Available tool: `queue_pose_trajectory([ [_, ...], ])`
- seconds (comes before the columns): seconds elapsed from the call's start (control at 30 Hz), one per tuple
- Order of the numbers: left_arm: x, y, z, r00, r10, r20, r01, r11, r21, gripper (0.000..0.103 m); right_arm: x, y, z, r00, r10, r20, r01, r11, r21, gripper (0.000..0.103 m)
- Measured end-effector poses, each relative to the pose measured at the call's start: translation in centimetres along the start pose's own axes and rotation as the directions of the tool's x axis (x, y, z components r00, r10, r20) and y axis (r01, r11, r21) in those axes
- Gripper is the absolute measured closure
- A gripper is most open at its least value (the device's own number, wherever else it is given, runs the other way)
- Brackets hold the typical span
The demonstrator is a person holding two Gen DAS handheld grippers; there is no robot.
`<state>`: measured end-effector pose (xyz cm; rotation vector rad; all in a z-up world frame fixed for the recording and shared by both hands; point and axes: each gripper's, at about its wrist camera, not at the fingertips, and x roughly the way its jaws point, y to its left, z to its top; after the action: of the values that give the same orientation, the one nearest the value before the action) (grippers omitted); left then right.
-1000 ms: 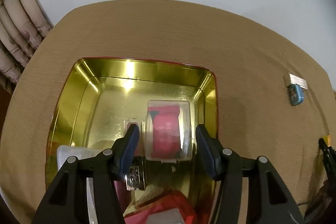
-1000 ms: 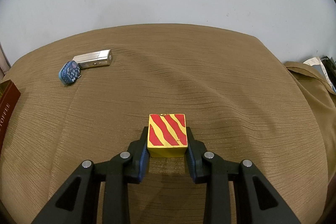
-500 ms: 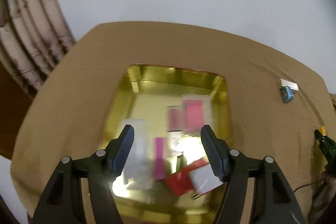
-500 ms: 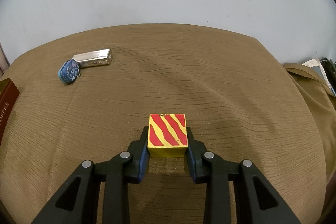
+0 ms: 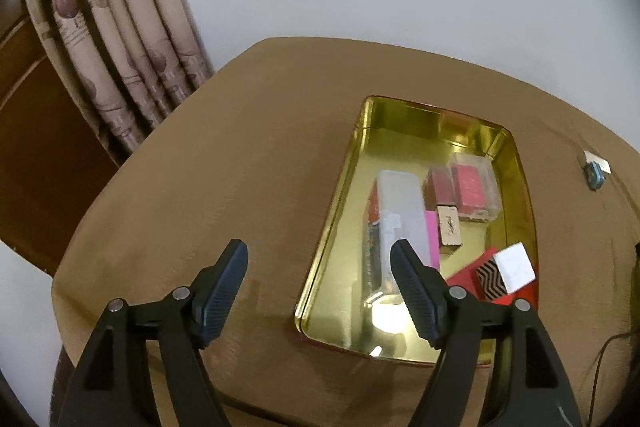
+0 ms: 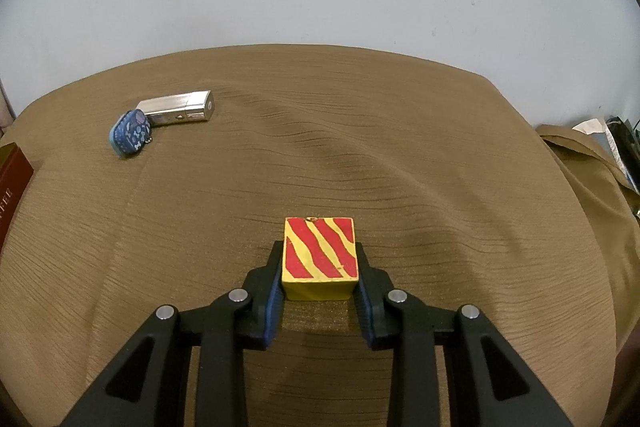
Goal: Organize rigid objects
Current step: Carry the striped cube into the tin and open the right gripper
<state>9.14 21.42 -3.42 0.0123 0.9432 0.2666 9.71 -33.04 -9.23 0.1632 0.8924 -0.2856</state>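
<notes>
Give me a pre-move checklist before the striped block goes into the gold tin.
1. Right gripper shut on the striped block: ok.
2. Block seated squarely between the fingers: ok.
3. Left gripper open, holding nothing: ok.
4. Bare floor left in the gold tin, at its far end: ok.
5. Left gripper out of the way above the tin: not ok, one finger overlaps the tin in the left wrist view.
6. Silver lighter and blue pouch still outside the tin: not ok.
</notes>
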Motion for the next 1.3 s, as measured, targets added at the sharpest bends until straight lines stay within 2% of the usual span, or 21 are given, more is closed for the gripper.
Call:
queue_pose_trajectory([
  [0.27, 0.1, -0.1, 0.0, 1.000, 0.010, 0.008, -0.010, 1.000, 0.017, 0.027, -0.4, 1.2, 0.4, 1.000, -0.020, -0.013, 0.020, 1.000, 0.006, 0.073],
  [0.43, 0.3, -0.2, 0.0, 1.000, 0.012, 0.005, -0.012, 1.000, 0.021, 0.025, -1.4, 2.9, 0.5, 1.000, 0.023, -0.018, -0.023, 1.000, -0.006, 0.073],
  [0.67, 0.7, 0.6, 0.2, 1.000, 0.001, -0.005, -0.001, 0.999, -0.034, 0.023, -3.9, 8.5, 0.8, 0.992, 0.124, -0.002, -0.124, 0.989, -0.086, 0.073],
  [0.8, 0.9, 1.2, 0.2, 0.999, -0.039, -0.020, 0.037, 0.996, -0.081, 0.023, -5.7, 13.0, 1.1, 0.978, 0.209, 0.006, -0.205, 0.966, -0.159, 0.073],
  [0.97, 0.7, 1.6, 0.3, 1.000, -0.020, -0.012, 0.019, 0.995, -0.098, 0.023, -7.8, 18.2, 1.6, 0.955, 0.298, 0.011, -0.287, 0.928, -0.239, 0.073],
  [1.13, 0.8, 2.1, 0.4, 1.000, -0.013, -0.020, 0.011, 0.992, -0.124, 0.023, -10.4, 23.8, 2.4, 0.921, 0.390, 0.013, -0.366, 0.875, -0.317, 0.073],
  [1.3, 0.3, 2.9, 0.6, 1.000, 0.021, -0.001, -0.021, 0.987, -0.160, 0.023, -11.9, 28.3, 2.8, 0.894, 0.448, -0.005, -0.419, 0.830, -0.368, 0.073],
])
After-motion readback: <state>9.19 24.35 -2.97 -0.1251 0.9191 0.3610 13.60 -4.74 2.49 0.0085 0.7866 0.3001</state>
